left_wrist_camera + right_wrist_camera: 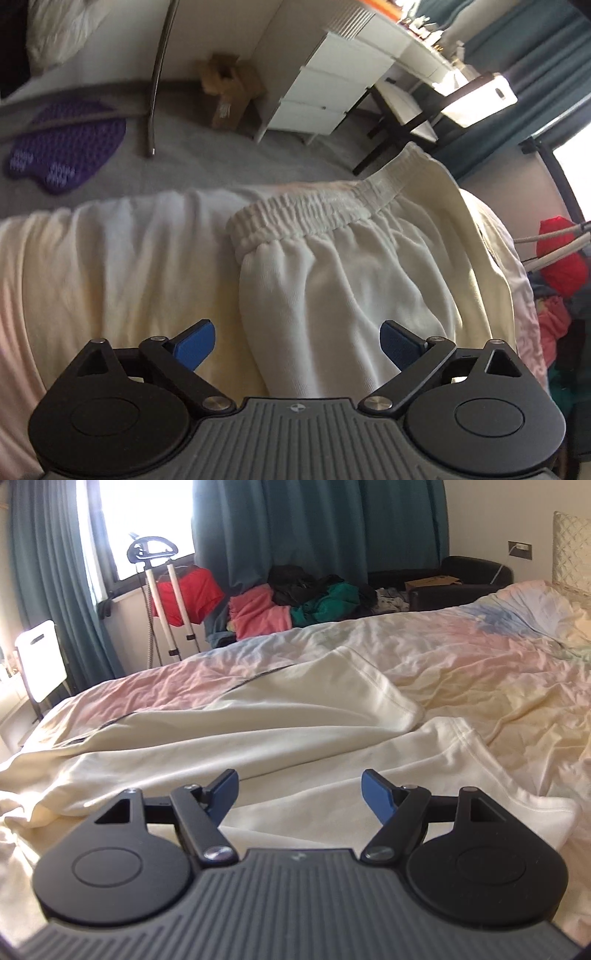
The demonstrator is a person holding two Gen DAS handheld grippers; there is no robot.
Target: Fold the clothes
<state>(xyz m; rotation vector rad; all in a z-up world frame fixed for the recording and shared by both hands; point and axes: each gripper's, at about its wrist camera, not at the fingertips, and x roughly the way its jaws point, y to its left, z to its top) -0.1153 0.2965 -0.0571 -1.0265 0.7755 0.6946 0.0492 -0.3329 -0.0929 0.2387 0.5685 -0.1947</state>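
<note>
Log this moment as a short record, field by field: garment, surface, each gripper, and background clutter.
garment: cream sweatpants, elastic waistband showing in the left wrist view, legs spread across the bed in the right wrist view
surface: bed with a pastel sheet
left gripper: open, above the pants, holding nothing
right gripper: open, low over the pants fabric, holding nothing
background: pile of clothes beyond the bed, teal curtains, white drawer unit

Bed [480,657], pastel crumpled sheet; cream-white trousers [258,723] spread flat on it.
</note>
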